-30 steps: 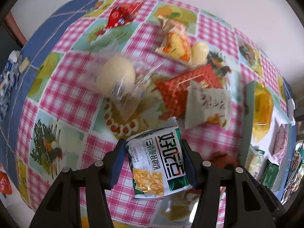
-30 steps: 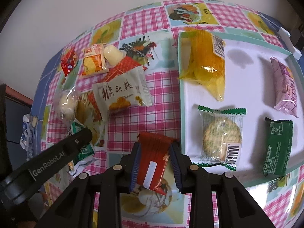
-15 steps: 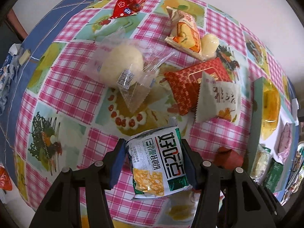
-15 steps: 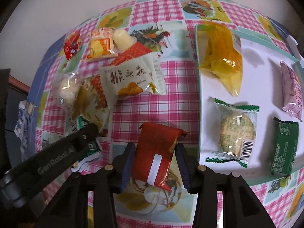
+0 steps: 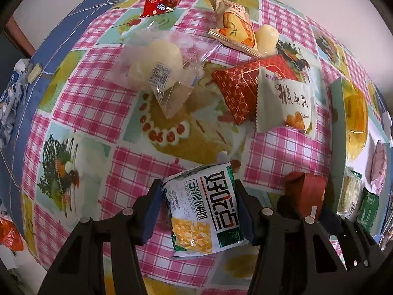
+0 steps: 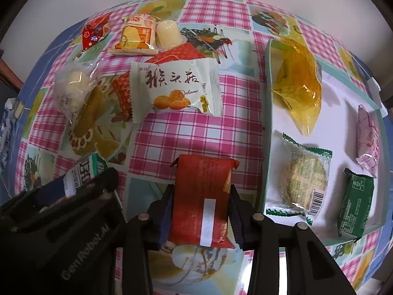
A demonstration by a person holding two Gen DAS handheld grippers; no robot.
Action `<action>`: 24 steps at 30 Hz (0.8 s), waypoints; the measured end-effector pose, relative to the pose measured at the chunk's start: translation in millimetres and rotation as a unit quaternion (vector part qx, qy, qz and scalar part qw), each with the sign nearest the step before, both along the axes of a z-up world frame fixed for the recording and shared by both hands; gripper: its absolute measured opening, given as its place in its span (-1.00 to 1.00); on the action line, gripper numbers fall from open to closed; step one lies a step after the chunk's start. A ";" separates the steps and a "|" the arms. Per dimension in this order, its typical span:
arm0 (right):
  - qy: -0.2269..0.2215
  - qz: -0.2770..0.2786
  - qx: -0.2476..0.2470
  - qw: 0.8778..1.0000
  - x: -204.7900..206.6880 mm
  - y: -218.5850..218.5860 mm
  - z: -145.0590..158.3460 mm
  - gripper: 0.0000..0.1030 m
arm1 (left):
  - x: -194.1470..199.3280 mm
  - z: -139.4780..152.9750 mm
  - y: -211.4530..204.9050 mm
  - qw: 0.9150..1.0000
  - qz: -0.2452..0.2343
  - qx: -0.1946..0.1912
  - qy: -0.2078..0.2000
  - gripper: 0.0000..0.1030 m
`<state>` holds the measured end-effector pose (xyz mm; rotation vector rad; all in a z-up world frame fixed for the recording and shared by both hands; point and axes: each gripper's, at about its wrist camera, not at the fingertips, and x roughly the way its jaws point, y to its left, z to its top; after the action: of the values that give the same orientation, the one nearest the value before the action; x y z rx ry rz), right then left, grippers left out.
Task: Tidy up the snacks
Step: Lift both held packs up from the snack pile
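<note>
My left gripper (image 5: pixel 197 196) is shut on a white and green snack packet (image 5: pixel 203 211), held above the checked tablecloth. My right gripper (image 6: pixel 201 196) holds a dark red packet (image 6: pixel 200 194) with a white label strip. Its jaws are closing and the pads touch both sides of the packet. The two grippers hang side by side, and the red packet (image 5: pixel 305 189) also shows at the right of the left wrist view. A white tray with a teal rim (image 6: pixel 266 147) lies just right of the right gripper.
In the tray lie a yellow bag (image 6: pixel 298 83), a round biscuit pack (image 6: pixel 303 182), a green pack (image 6: pixel 357 201) and a pink pack (image 6: pixel 367 140). Beyond the grippers lie a white packet (image 6: pixel 175 88), a red patterned one (image 5: pixel 235 91), a bagged bun (image 5: pixel 157 66) and a jelly cup (image 5: pixel 266 36).
The right gripper rolled and shifted left away from the tray; its jaws widened around the red packet, which now sits broader between them. The left gripper sank slightly, still gripping its packet.
</note>
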<state>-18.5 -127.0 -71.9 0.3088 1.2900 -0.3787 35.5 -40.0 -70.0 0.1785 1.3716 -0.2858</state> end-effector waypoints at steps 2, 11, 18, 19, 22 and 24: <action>0.001 -0.003 0.000 1.000 -4.7 -0.7 1.9 -0.17 | -7.7 3.3 5.1 1.000 0.004 -0.005 -0.008 0.13; -0.016 -0.009 -0.019 1.000 -29.1 -7.9 22.3 -0.18 | -30.8 28.7 19.7 0.997 0.017 -0.040 -0.058 0.13; -0.041 -0.013 -0.024 0.999 -41.1 -4.1 46.0 -0.18 | -26.0 50.5 27.1 0.994 0.021 -0.052 -0.094 0.13; -0.046 -0.015 -0.025 0.999 -42.6 -4.7 49.2 -0.18 | -26.6 52.7 27.9 0.993 0.020 -0.054 -0.099 0.13; -0.058 -0.020 -0.034 0.998 -44.9 -5.2 57.7 -0.18 | -22.9 58.5 28.3 0.992 0.025 -0.060 -0.112 0.13; -0.063 -0.025 -0.034 0.997 -38.4 -4.8 55.3 -0.18 | -22.9 59.9 29.7 0.991 0.029 -0.064 -0.115 0.13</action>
<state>-56.9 -131.7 -16.6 0.3022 1.1459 -0.4381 12.7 -10.3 -10.1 0.0611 1.1240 -0.2943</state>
